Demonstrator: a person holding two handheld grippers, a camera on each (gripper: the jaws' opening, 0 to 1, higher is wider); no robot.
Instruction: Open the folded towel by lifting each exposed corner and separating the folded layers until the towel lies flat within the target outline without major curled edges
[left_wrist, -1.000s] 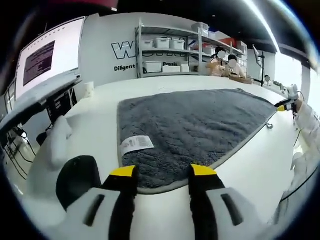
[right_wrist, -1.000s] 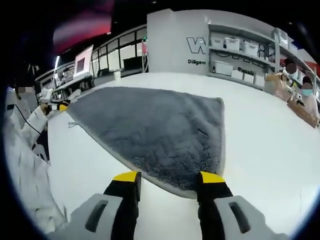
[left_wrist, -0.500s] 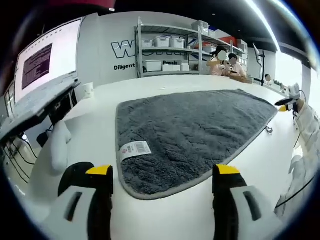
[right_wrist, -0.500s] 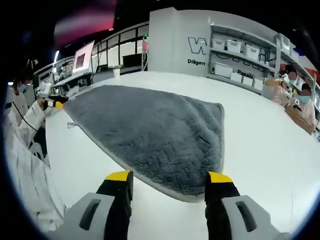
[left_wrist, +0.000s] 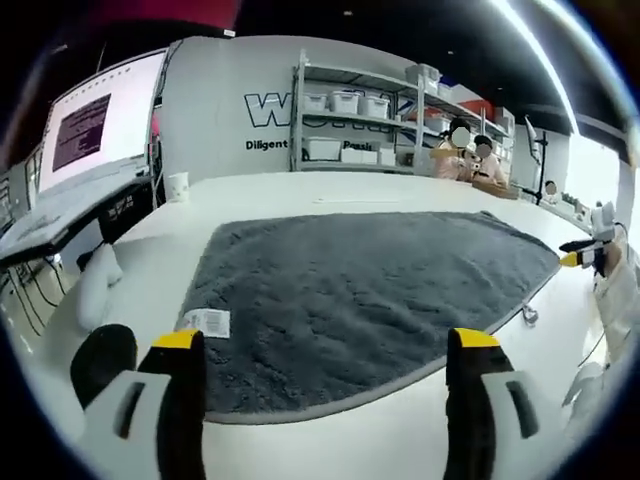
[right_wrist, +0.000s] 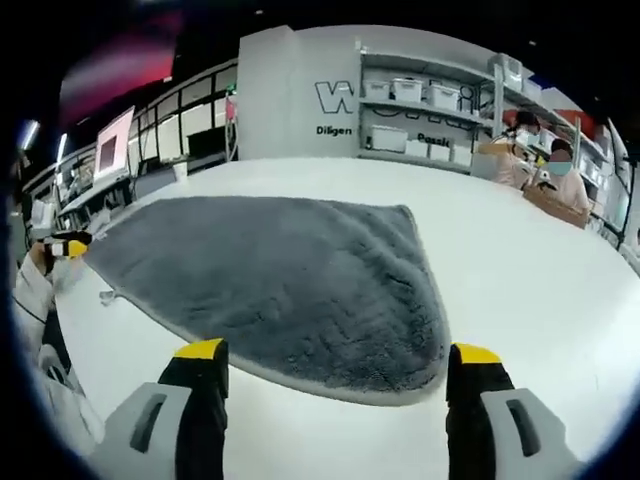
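On the white counter (left_wrist: 330, 190) lies the grey towel (left_wrist: 370, 290), spread out flat and fluffy. It has a pale trim along its edge, a small white tag (left_wrist: 206, 322) near one corner and a little loop (left_wrist: 529, 316) on the side. In the right gripper view the towel (right_wrist: 280, 285) looks smooth, with a rounded corner close to the camera. The left hand-held gripper (left_wrist: 325, 345) hangs just above the near edge, jaws spread wide and holding nothing. The right hand-held gripper (right_wrist: 335, 355) hangs over its corner too, jaws wide apart and empty.
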